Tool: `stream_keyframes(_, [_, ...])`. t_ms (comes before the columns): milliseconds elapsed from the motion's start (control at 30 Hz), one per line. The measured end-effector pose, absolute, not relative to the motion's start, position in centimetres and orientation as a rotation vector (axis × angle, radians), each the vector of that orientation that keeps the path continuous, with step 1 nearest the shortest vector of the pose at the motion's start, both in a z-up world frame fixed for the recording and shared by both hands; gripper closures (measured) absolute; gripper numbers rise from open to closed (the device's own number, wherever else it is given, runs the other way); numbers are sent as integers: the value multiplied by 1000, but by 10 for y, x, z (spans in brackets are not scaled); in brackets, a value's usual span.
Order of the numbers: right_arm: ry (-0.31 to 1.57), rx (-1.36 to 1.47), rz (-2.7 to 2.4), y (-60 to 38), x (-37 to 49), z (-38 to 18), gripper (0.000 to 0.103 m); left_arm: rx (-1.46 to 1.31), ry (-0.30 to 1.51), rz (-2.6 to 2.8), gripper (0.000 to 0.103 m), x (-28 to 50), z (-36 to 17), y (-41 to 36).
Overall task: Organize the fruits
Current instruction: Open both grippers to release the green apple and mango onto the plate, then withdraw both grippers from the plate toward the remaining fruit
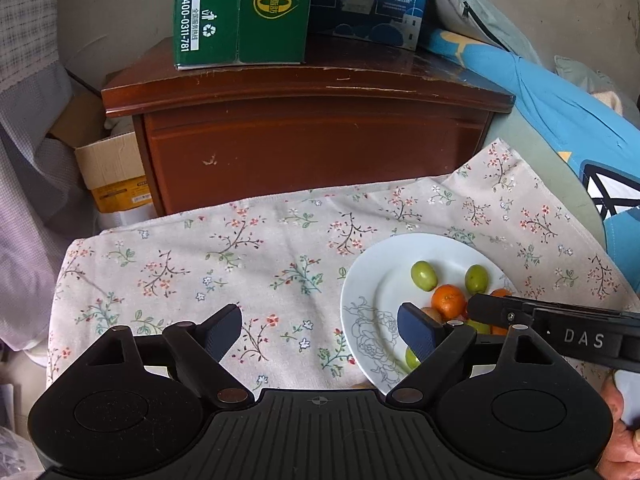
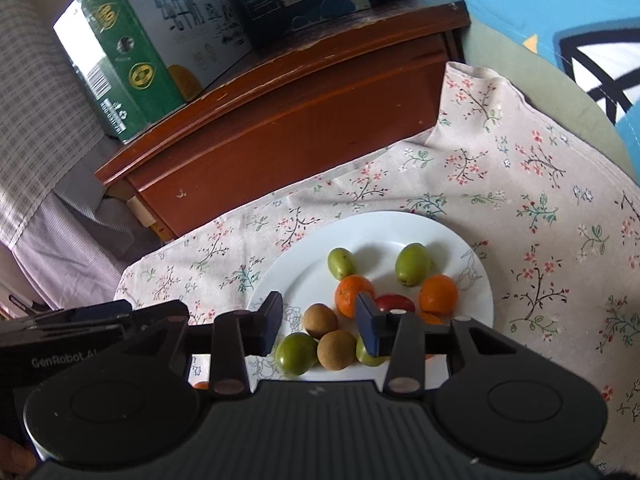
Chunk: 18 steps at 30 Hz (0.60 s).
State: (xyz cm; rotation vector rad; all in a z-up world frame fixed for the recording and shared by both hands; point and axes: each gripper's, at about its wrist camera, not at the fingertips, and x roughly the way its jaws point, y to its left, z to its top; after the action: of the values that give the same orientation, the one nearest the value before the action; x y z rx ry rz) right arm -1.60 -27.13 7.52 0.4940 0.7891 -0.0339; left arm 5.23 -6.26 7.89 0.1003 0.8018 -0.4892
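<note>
Both grippers tilt downward over the flowered cloth (image 1: 248,256). The left gripper (image 1: 320,338) stands wide with nothing between its fingers; the right gripper (image 2: 320,326) is partly open above the fruit, gripping none. The white plate (image 2: 372,232) holds green fruits (image 2: 296,354), brown ones (image 2: 336,350), oranges (image 2: 438,294) and a red piece (image 2: 394,303). Beyond stands a wooden cabinet (image 1: 312,152) bearing boxes (image 1: 240,12).

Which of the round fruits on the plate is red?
The red fruit lying between the two oranges, partly hidden behind the right gripper; all others are green, orange or brown.
</note>
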Motion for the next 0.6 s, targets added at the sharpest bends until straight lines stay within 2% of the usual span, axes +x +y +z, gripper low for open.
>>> stream_keyframes(600, [863,436,76,-208,-60,63,60,156,867,-435,16,46,67,-33])
